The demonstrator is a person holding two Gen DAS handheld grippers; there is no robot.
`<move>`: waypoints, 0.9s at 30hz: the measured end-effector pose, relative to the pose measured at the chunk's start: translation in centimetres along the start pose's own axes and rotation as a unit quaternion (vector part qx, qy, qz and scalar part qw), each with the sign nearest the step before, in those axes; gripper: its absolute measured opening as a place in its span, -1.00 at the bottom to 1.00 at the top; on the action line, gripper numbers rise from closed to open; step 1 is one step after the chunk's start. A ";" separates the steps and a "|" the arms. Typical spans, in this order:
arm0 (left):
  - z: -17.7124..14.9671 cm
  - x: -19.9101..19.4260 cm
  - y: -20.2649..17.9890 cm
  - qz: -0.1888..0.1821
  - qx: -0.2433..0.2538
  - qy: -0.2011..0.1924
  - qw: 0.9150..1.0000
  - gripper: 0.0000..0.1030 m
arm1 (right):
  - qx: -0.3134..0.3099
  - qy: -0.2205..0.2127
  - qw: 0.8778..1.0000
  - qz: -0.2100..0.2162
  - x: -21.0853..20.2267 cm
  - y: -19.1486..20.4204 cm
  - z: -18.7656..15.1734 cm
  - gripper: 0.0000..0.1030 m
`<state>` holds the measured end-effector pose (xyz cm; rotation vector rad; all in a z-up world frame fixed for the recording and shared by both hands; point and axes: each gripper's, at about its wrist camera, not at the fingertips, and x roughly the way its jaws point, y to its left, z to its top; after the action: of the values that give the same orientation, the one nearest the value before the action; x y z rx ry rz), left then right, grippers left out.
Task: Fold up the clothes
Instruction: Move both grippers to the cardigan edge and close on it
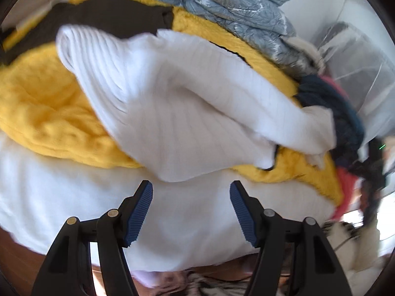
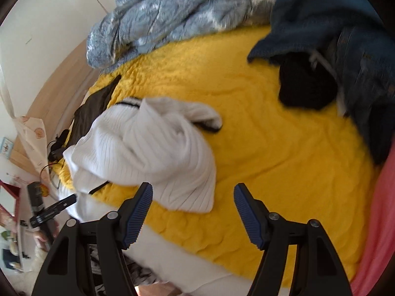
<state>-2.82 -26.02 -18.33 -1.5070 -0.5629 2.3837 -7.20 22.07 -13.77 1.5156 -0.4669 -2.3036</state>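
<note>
Yellow textured fleece blanket (image 2: 259, 148) covers the bed and carries everything else. A crumpled blue-grey patterned quilt (image 2: 160, 17) is heaped along its far edge; dark teal, black and denim clothes (image 2: 345, 56) are piled at the right side in the right wrist view. A flat dark brown garment (image 1: 111, 17) lies behind the white one.

The task's thing, a white ribbed knit top (image 2: 148, 148), lies bunched and twisted on the blanket near the bed's near edge, not laid flat, thin black trim showing at its edges. Judgement: soft, light, stretchy knit; it'll drape and sag, won't hold a crease, likely drags on the fleece. Best pinched at a hem edge or shoulder seam, one layer only, so it can be spread flat.

Left gripper (image 1: 191, 209) has its jaws wide apart, nothing between them, hovering just short of the top's near fold. Right gripper (image 2: 192, 212) likewise spread wide and empty, the top just beside its left finger.
</note>
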 end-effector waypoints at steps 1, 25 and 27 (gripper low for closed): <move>0.1 0.2 0.3 -0.014 -0.015 0.003 1.000 0.32 | 0.004 0.007 1.000 0.007 0.2 -0.1 -0.2 0.37; 0.9 -1.2 3.6 -0.069 -0.104 -0.014 0.992 0.33 | 0.012 0.058 0.998 0.029 4.1 1.0 -0.8 0.37; 1.2 -0.6 3.5 -0.093 -0.116 -0.010 0.989 0.33 | 0.012 0.058 0.998 0.030 4.1 1.1 -0.8 0.37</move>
<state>-3.68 -29.64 -19.00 -1.4473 -0.9710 2.2551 -7.92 19.13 -16.90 1.6131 -0.5022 -2.1596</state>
